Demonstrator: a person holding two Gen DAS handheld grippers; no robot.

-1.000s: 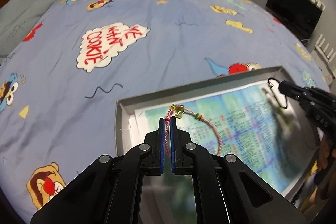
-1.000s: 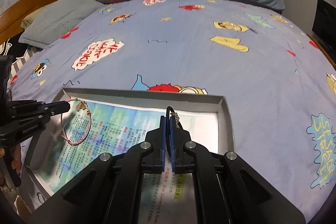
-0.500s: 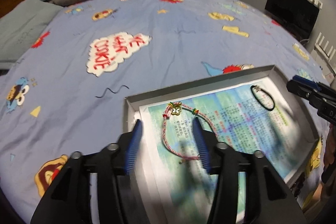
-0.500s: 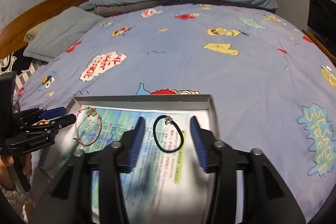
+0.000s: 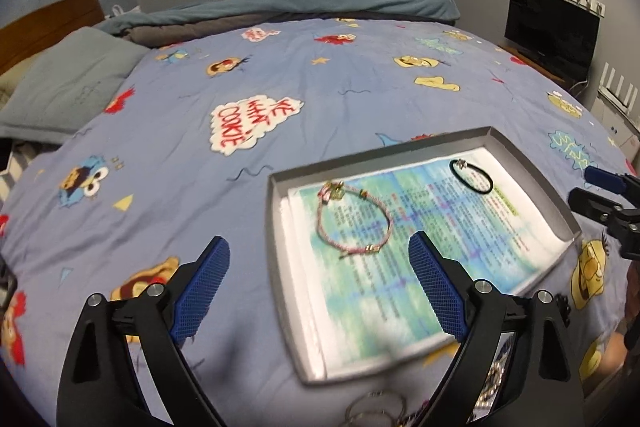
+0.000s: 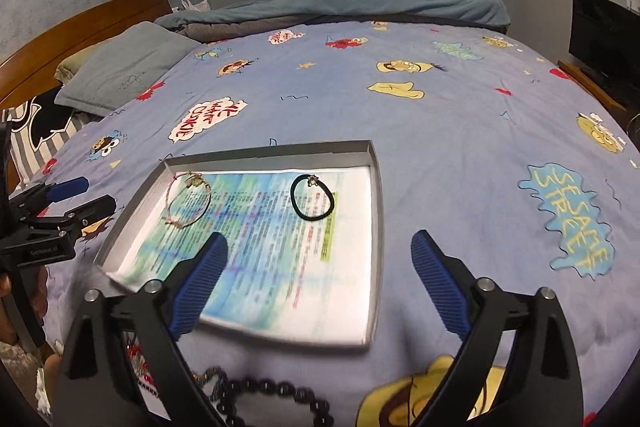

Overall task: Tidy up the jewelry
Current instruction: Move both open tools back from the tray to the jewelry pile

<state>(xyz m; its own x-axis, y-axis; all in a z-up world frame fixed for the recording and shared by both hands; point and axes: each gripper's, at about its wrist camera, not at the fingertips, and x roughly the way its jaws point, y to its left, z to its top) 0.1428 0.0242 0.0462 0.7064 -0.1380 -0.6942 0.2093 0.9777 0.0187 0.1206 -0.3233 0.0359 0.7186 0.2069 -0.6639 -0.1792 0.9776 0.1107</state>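
A grey tray (image 5: 276,227) (image 6: 376,227) lined with a printed sheet lies on the bed. A pink cord bracelet (image 5: 352,223) (image 6: 188,203) with a gold charm lies in its left part. A black band bracelet (image 5: 472,175) (image 6: 312,197) lies in its right part. My left gripper (image 5: 320,287) is open and empty, pulled back over the tray's near left edge. My right gripper (image 6: 320,275) is open and empty, above the tray's near side. Each gripper shows at the edge of the other's view, the left one (image 6: 76,197) and the right one (image 5: 600,191).
A black bead necklace (image 6: 276,391) and other loose jewelry (image 5: 376,407) lie on the blue cartoon bedspread (image 5: 280,79) in front of the tray. A grey pillow (image 6: 124,71) and wooden headboard sit at left, a folded blanket at the back, a TV (image 5: 552,23) at right.
Both grippers opened and let go of their bracelets, which now lie in the tray. Both grippers then pulled back and up, away from the tray.
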